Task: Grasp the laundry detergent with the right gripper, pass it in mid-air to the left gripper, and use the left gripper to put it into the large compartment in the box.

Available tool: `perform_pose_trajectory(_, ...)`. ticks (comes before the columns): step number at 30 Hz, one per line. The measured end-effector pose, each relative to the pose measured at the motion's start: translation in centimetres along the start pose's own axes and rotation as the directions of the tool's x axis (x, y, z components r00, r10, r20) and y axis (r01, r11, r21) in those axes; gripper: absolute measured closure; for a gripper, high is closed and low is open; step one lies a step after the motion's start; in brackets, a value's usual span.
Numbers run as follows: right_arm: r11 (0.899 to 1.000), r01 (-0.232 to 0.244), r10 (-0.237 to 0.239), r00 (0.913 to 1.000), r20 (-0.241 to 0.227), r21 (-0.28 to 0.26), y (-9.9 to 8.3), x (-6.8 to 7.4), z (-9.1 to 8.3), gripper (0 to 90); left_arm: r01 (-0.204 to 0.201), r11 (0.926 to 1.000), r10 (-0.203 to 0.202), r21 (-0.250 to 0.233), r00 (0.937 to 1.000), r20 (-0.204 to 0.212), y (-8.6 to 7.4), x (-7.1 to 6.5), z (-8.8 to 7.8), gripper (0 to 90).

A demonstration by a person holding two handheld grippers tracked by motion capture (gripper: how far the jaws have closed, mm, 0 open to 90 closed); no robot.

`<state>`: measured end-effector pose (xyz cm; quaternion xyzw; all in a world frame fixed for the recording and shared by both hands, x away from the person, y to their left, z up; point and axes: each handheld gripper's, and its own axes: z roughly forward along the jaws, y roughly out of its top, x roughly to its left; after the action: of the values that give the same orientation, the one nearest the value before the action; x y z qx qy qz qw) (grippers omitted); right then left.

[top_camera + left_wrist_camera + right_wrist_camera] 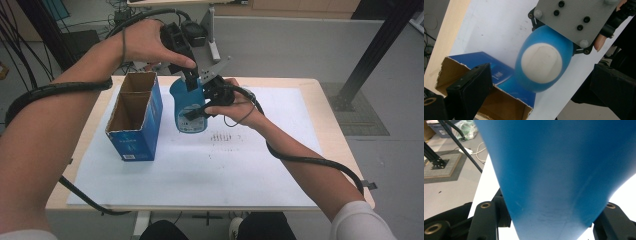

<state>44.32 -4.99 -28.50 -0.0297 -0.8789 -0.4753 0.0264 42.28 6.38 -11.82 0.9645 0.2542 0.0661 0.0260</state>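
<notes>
A: Forearms fill the near edge of the high view; beyond them both hands meet over the white sheet on the table [330,135]. Right gripper [200,111] clenched on the blue bottle [187,107], low on its body. From the right gripper view, blue plastic [559,170] sits wedged between both jaws, pads hard against it.

B: Bottle's attitude?

A: Roughly upright, long axis near vertical, slightly tipped, white cap [541,62] up. It's held just right of the open cardboard box [135,117], apart from it, not touching. Can't tell whether the base rests on the sheet or hangs just above it.

B: And the left?

A: Left gripper [191,80] is directly above the bottle, pointing down along its axis; the left gripper view looks straight onto the cap. Jaws spread wide, one either side of that view, nothing between the pads, no contact visible. Released, then.

B: So what does the next move hinge on?

A: My guess: the cap lies straight below the left jaws, so a short descent would bracket it. Left is nearer the cap; right steadies the body.
</notes>
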Motion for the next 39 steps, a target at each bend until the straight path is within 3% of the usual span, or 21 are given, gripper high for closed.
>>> perform_pose_trajectory(21,0.999,0.044,-0.045,0.9985,-0.032,-0.024,0.2,0.6,-0.5,44.1,-0.030,0.9994,0.029,0.016,0.9991,0.031,0.5,-0.1,1.4,4.5)
perform_pose_trajectory(39,0.997,0.068,-0.070,0.9964,-0.048,-0.047,0.2,1.2,-1.3,44.0,-0.076,0.9960,0.072,0.046,0.9937,0.085,1.1,-0.9,2.6,4.5)
